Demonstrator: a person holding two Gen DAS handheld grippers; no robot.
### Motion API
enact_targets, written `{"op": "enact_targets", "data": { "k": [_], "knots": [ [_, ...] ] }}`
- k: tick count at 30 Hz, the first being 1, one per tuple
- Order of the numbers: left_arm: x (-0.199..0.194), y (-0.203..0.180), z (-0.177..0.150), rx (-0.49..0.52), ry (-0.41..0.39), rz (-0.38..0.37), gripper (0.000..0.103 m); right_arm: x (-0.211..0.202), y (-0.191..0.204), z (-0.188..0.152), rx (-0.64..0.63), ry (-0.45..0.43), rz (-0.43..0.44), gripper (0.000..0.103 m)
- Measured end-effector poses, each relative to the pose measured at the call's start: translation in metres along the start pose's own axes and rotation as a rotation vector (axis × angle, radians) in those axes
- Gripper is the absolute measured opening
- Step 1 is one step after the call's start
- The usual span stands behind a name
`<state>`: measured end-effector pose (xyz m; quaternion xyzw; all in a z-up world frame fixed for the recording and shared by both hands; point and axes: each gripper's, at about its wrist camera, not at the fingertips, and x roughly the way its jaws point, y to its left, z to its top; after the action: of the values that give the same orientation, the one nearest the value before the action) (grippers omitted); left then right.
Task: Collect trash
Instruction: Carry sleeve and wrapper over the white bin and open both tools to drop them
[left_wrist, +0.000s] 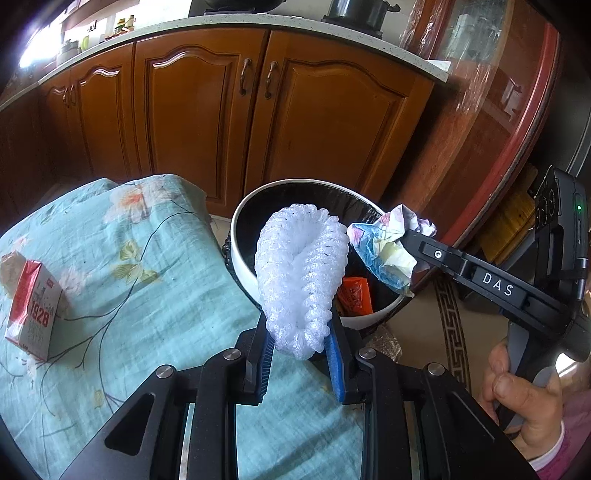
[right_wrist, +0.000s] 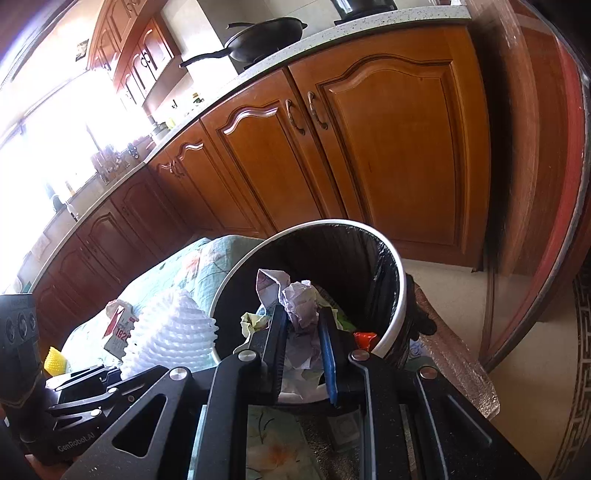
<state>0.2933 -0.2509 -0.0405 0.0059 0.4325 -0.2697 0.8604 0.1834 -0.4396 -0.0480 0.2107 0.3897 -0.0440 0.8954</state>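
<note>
My left gripper (left_wrist: 301, 334) is shut on a white foam fruit net (left_wrist: 301, 273) and holds it over the near rim of the white trash bin (left_wrist: 242, 236), which has a black liner. My right gripper (right_wrist: 303, 325) is shut on a crumpled paper wad (right_wrist: 301, 304) and holds it over the bin's mouth (right_wrist: 400, 295). The wad also shows in the left wrist view (left_wrist: 386, 247), held by the right gripper (left_wrist: 406, 240). An orange wrapper (left_wrist: 354, 295) lies inside the bin. The foam net also shows in the right wrist view (right_wrist: 171, 332).
A red and white carton marked 1928 (left_wrist: 33, 302) lies on the teal floral cloth (left_wrist: 147, 288). A yellow foam piece (right_wrist: 55, 360) lies on the cloth too. Wooden cabinets (left_wrist: 229, 122) stand behind the bin. A round glass-topped table (right_wrist: 546, 184) is at the right.
</note>
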Motion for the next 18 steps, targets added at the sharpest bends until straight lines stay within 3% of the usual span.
{"op": "enact_targets", "data": {
  "k": [15, 18],
  "knots": [
    [0.048, -0.013, 0.034, 0.013, 0.032, 0.012, 0.026, 0.024, -0.023, 0.021, 0.007, 0.027, -0.040, 0.018],
    [0.057, -0.014, 0.036, 0.013, 0.043, 0.021, 0.031, 0.029, -0.025, 0.023, 0.008, 0.035, -0.043, 0.022]
  ]
}}
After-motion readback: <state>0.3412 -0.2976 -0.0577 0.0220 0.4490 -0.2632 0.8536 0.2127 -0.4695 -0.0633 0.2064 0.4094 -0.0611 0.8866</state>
